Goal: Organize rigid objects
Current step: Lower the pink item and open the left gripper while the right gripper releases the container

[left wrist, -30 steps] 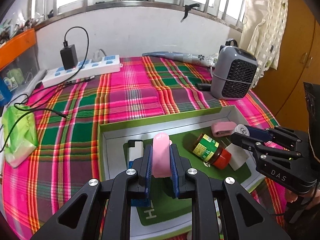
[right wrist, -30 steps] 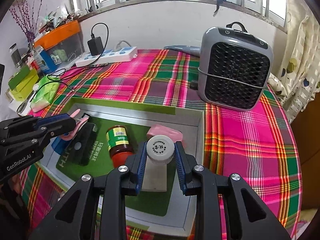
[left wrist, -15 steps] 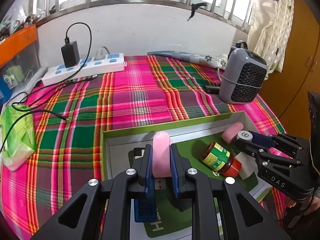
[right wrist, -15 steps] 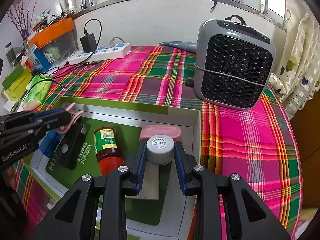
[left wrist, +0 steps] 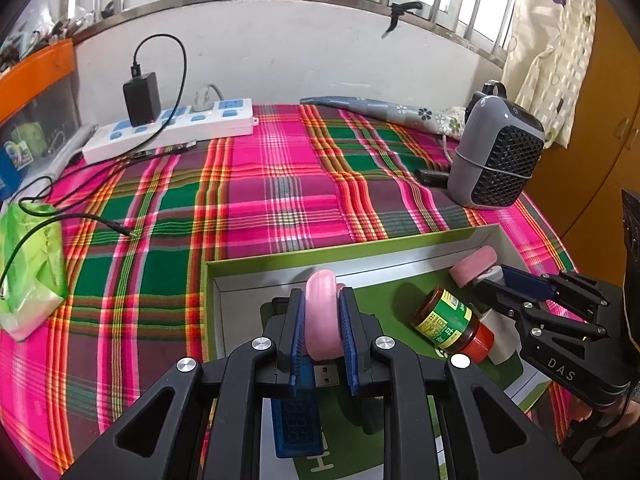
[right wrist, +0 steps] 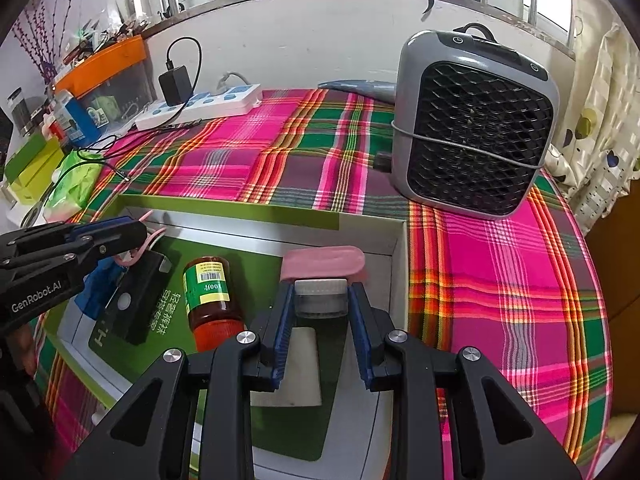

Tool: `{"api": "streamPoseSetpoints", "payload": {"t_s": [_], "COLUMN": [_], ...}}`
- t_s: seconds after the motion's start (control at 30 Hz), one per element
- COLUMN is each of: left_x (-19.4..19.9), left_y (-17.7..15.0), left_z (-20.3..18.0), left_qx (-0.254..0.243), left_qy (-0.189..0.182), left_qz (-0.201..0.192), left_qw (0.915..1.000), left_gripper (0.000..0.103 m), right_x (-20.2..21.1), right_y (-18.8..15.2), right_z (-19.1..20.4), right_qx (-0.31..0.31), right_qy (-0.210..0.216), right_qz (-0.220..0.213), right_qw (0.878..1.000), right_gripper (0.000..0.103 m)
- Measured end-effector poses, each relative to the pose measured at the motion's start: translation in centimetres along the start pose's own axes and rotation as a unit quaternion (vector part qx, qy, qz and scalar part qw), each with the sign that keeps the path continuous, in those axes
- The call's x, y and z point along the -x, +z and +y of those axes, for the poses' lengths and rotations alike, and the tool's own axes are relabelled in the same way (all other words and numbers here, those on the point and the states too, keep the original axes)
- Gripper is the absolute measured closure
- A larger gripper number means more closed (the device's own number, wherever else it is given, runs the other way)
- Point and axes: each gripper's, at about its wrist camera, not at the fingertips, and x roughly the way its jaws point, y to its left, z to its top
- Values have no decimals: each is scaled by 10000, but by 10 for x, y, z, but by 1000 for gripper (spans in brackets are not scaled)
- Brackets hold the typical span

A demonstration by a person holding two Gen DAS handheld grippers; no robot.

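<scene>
A shallow green-rimmed box (left wrist: 320,254) lies on the plaid cloth. My left gripper (left wrist: 321,292) is shut on a pink plastic piece (left wrist: 320,312), held over the box's left part above a black device (right wrist: 134,300) and a blue USB meter (left wrist: 298,420). My right gripper (right wrist: 321,286) is shut on the white-capped neck of a white bottle (right wrist: 320,298) near the box's right wall. Just beyond the bottle a pink block (right wrist: 324,262) rests on the box floor. A jar (right wrist: 208,292) with a green label and red lid lies on its side between the two grippers.
A grey fan heater (right wrist: 472,132) stands on the cloth behind the box's right corner. At the back left are a white power strip (left wrist: 172,132) with a black charger, a loose cable (left wrist: 116,228) and a green tissue pack (left wrist: 28,264).
The bottle's cap faced the right camera a second ago; now its side shows. Both views have drifted a little over the box. Neither grip has changed.
</scene>
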Motion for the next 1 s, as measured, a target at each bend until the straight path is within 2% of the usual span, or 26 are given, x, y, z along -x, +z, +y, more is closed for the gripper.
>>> {"api": "streamPoseSetpoints", "payload": {"t_s": [0.4, 1.0], "left_x": [0, -1], "left_y": [0, -2], "left_z": [0, -1], "left_qx": [-3, -33], "left_qy": [-12, 31], "left_qz": [13, 36], "left_qw": [10000, 10000], "left_gripper": [85, 70], "right_x": [0, 1], "right_y": [0, 0], "right_z": [0, -2], "right_qx": [-47, -176], "right_qy": [67, 119], "right_qz": [-4, -31], "right_qw": [10000, 9998], "right_gripper": [74, 74]}}
